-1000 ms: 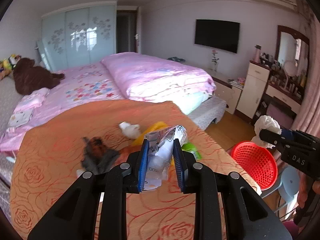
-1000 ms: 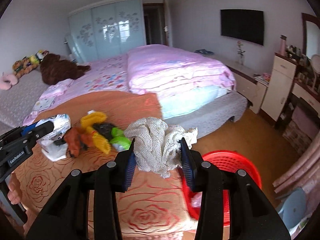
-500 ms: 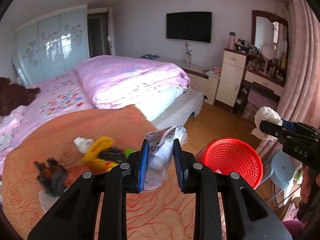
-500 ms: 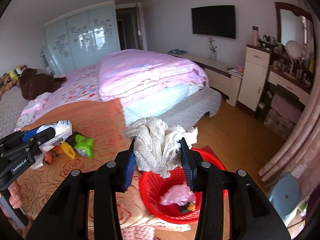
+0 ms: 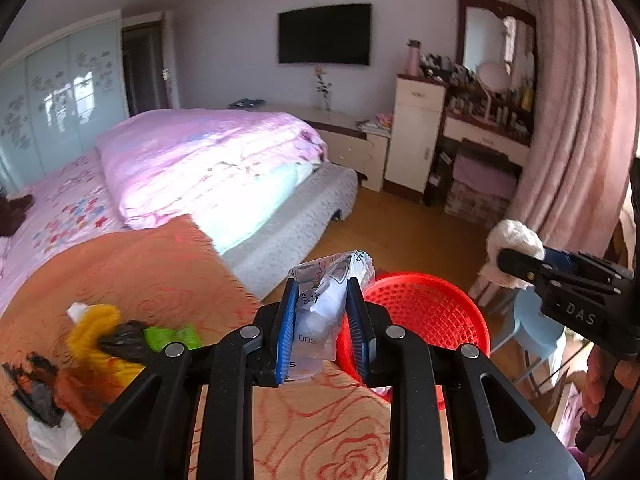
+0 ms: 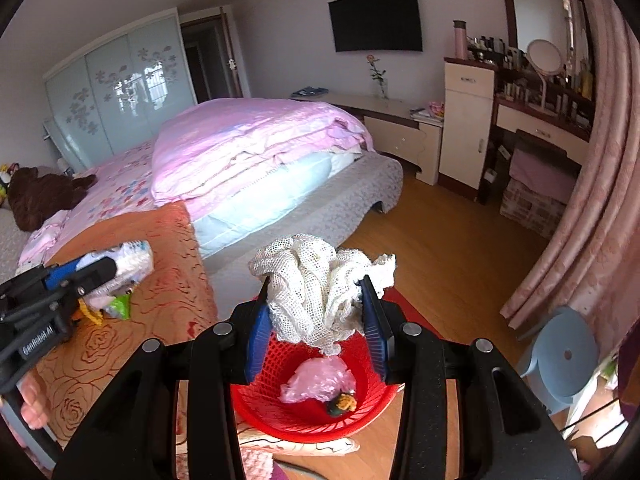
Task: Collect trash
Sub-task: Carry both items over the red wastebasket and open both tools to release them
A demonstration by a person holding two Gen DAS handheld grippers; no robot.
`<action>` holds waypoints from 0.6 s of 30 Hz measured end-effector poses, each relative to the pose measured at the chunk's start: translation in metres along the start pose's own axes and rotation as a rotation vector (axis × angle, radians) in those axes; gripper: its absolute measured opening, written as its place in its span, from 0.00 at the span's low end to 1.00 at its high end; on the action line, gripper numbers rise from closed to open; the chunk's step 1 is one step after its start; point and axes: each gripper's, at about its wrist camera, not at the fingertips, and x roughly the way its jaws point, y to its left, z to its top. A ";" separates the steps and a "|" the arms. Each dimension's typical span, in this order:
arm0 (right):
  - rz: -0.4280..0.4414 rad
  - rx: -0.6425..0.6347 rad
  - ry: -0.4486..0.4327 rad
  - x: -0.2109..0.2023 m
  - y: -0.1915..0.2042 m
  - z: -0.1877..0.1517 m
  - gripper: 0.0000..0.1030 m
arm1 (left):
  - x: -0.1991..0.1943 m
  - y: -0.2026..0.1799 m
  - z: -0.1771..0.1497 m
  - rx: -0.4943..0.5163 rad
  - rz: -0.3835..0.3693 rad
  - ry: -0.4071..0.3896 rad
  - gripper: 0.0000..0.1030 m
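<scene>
My left gripper (image 5: 322,300) is shut on a crumpled clear plastic wrapper (image 5: 326,300), held at the edge of the orange bedspread (image 5: 168,272) just left of the red mesh basket (image 5: 432,312). My right gripper (image 6: 318,300) is shut on a bunched white net cloth (image 6: 316,284), hanging directly over the red basket (image 6: 272,408), which holds a pink plastic bag (image 6: 316,376) and a small dark and orange scrap (image 6: 342,402). Each gripper shows in the other's view: the right gripper (image 5: 520,260), the left gripper (image 6: 100,270).
Loose trash lies on the orange bedspread: a yellow piece (image 5: 94,326), a green wrapper (image 5: 172,336), dark scraps (image 5: 36,384). A blue stool (image 6: 560,360) stands right of the basket by the pink curtain (image 6: 592,200). The bed (image 6: 256,148) is behind, wooden floor (image 6: 448,248) between.
Both grippers have swung right, away from the trash pile and toward the basket. The net cloth now hangs over the basket; the wrapper has come to the basket's left rim.
</scene>
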 end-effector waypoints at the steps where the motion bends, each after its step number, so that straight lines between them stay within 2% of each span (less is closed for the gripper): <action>1: -0.002 0.006 0.007 0.003 -0.002 -0.002 0.39 | 0.005 -0.005 -0.001 0.013 -0.007 0.006 0.23; 14: -0.004 0.053 0.123 0.038 -0.020 -0.017 0.40 | 0.057 -0.034 -0.015 0.071 -0.135 0.111 0.23; 18: 0.004 0.064 0.154 0.046 -0.023 -0.020 0.40 | 0.067 -0.038 -0.019 0.073 -0.171 0.150 0.32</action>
